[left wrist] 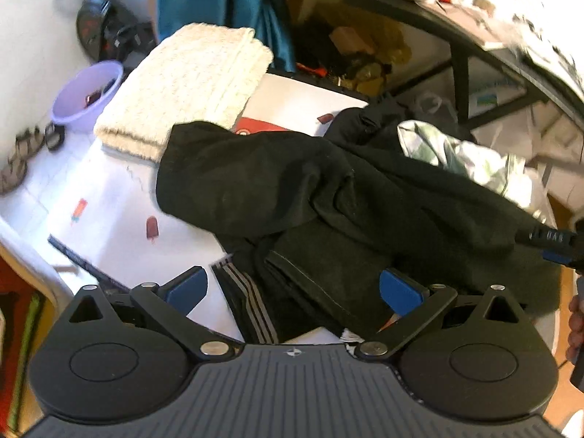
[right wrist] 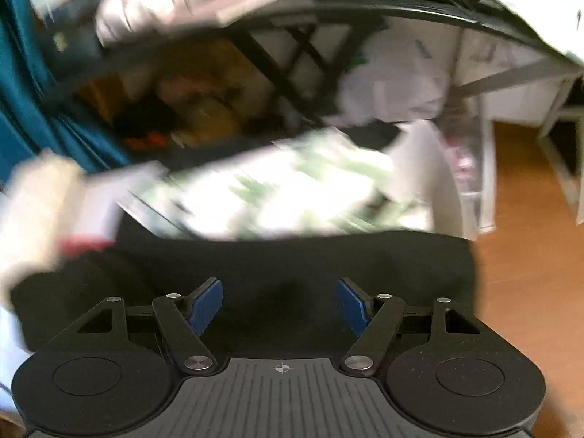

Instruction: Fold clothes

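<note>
Above the black garment (left wrist: 292, 189), both hand-held grippers (left wrist: 294, 288) (right wrist: 279, 303) hang open

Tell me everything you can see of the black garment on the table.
The black garment is soft, matte fabric, rumpled and unfolded, lying across the white printed table cover. A part with grey-white stripes shows at its near edge. Its far left corner overlaps or meets the folded cream towel; a green-white patterned cloth lies beside it. Both grippers' jaws stand open above it, pressing nothing.
</note>
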### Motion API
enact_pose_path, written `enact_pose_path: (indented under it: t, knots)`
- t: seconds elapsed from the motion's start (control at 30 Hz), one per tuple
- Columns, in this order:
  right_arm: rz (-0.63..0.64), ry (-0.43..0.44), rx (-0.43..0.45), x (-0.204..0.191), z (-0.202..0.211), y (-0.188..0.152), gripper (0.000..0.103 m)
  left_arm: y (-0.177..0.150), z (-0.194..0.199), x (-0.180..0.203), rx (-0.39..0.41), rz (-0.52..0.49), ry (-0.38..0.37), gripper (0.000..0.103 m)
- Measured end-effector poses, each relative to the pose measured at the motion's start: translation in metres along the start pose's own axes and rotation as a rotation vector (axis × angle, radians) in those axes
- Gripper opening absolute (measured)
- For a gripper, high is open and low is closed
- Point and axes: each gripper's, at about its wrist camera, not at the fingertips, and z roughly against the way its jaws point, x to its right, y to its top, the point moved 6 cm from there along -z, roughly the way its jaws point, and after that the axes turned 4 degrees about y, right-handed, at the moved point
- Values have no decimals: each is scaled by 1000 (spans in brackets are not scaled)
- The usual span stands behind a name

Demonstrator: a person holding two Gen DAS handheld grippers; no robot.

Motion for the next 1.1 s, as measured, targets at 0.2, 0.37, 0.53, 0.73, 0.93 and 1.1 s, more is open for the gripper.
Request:
enact_pose_path:
  t: [0.2,0.37,0.53,0.73,0.93,1.1]
  knots:
    - [139,-94,68,2,-10,-13,66,4,-22,-6,-94,76,104,103]
    - [487,-78,228,-38,-14,5,70,14,-33,-28,-176,283,73,103]
    - [545,23,102,-54,-50,8,24,33,-28,-35,-142,355,82,103]
    - [444,100,153,-53,-15,-8,7,36,-33,-10,-160,382,5,103]
    - [419,221,97,-46,5,-37,0,32,-49,16,-222,396,-98,95]
    - [393,224,109,-46,16,-44,4,29,-59,29,-282,360,-78,95]
